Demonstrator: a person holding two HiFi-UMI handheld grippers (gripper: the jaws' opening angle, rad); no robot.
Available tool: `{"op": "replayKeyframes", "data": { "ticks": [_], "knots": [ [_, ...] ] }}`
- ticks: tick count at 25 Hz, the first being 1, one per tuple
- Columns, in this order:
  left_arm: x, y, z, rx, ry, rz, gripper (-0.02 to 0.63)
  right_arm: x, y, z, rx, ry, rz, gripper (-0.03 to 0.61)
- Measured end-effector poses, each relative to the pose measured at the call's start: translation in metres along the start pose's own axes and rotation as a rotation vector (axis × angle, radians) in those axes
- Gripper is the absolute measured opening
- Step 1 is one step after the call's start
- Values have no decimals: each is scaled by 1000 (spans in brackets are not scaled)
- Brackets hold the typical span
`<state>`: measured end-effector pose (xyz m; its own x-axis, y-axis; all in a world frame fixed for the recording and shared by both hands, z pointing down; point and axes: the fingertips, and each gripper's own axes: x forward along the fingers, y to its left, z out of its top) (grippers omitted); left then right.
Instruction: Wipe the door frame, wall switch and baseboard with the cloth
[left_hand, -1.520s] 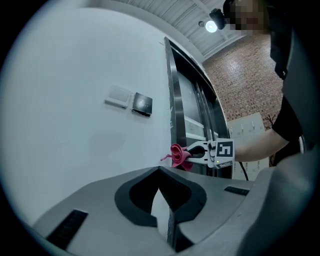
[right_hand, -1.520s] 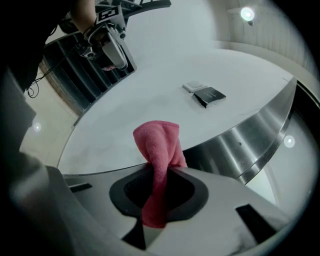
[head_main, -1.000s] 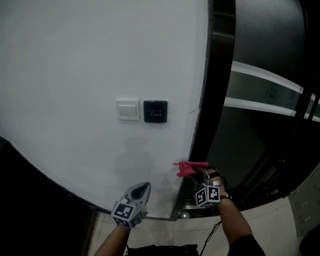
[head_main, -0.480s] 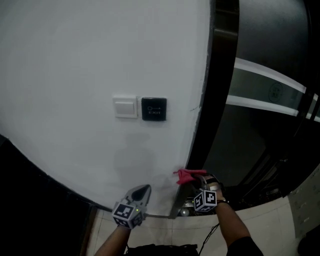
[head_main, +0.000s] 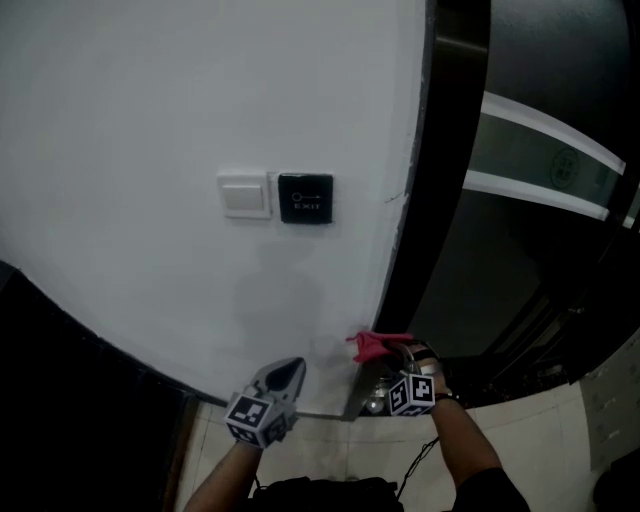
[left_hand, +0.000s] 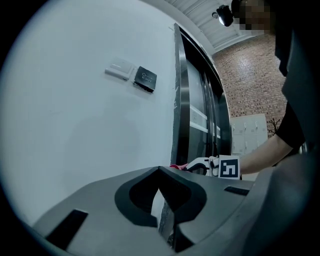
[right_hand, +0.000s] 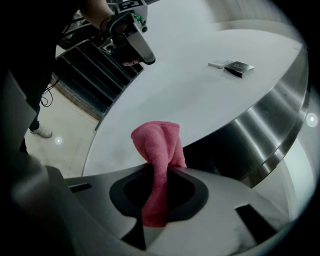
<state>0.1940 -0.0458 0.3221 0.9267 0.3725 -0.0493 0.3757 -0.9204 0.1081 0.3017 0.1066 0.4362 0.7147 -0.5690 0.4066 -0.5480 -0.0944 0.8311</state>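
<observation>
My right gripper (head_main: 392, 352) is shut on a pink cloth (head_main: 376, 344) and holds it low against the dark metal door frame (head_main: 400, 280), at the wall's edge. In the right gripper view the cloth (right_hand: 159, 150) stands up out of the closed jaws toward the frame (right_hand: 265, 130). My left gripper (head_main: 284, 375) is shut and empty, hanging near the white wall (head_main: 180, 120) just above the floor; its tips (left_hand: 161, 172) meet. A white wall switch (head_main: 243, 193) and a black exit button (head_main: 304, 197) sit side by side higher up. The baseboard cannot be made out.
A dark glass door with a pale band (head_main: 540, 150) lies right of the frame. Pale floor tiles (head_main: 540, 440) lie below. A dark area (head_main: 60, 380) borders the wall at lower left. A cable (head_main: 420, 465) hangs by my right arm.
The right gripper with the cloth has slid a little lower along the door frame. The left gripper has barely moved.
</observation>
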Motion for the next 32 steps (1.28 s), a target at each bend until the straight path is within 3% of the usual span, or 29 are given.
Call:
{"op": "replayKeyframes", "data": {
  "ticks": [6, 21, 32],
  "knots": [
    [2, -5, 1, 1, 12, -15, 3, 7, 16, -7, 39, -3, 40, 60],
    [-14, 19, -13, 16, 68, 49, 3, 30, 63, -26, 71, 32, 179, 60],
    [-44, 33, -22, 14, 90, 103, 3, 43, 111, -49, 101, 165, 291, 60]
  ]
}}
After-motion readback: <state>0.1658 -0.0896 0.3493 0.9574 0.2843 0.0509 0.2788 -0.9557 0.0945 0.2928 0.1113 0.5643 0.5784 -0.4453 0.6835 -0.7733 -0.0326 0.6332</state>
